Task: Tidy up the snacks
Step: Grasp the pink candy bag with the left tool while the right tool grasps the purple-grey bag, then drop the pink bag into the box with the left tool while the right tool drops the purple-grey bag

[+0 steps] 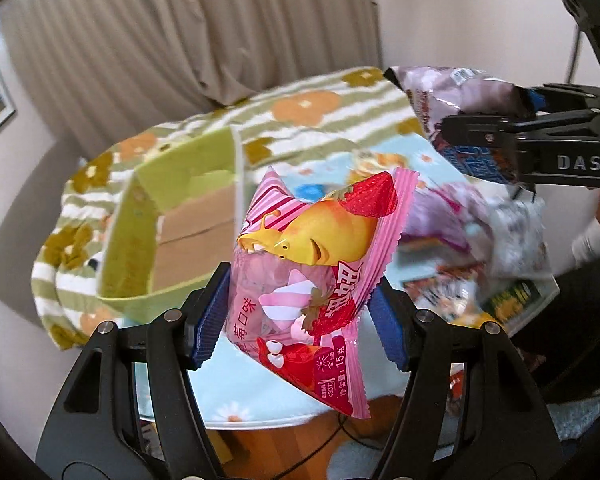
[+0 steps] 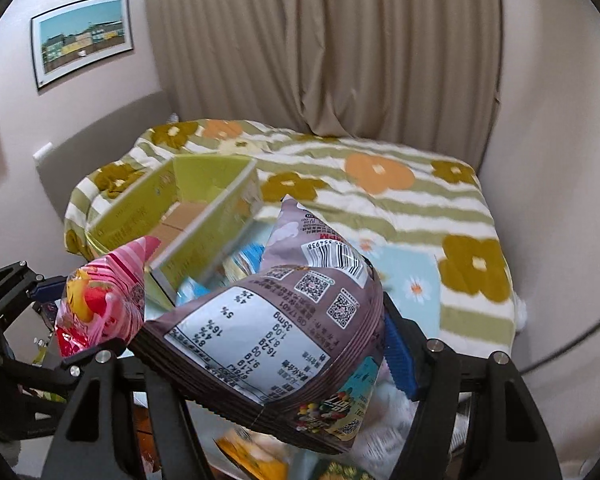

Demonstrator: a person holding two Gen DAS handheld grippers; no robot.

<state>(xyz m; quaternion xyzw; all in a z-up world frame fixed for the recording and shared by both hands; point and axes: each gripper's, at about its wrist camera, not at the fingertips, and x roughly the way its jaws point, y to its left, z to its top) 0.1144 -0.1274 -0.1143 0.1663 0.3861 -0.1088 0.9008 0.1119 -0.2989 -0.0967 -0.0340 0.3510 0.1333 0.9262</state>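
Observation:
My left gripper (image 1: 300,312) is shut on a pink strawberry snack packet (image 1: 312,264) with a yellow cartoon snail, held above the table's near edge. It also shows at the left of the right wrist view (image 2: 100,304). My right gripper (image 2: 260,344) is shut on a purple-brown snack bag (image 2: 276,332) with a nutrition label and QR codes. That bag (image 1: 460,108) and the right gripper (image 1: 496,120) show at the upper right of the left wrist view. An open green cardboard box (image 1: 168,224) lies ahead to the left, also in the right wrist view (image 2: 204,204).
A pile of several loose snack packets (image 1: 472,248) lies on the light blue daisy cloth (image 1: 252,384) at the right. A green-striped flower blanket (image 2: 380,184) covers the bed behind. Beige curtains (image 2: 324,40) hang at the back. Wooden floor and a cable (image 1: 312,452) lie below the table edge.

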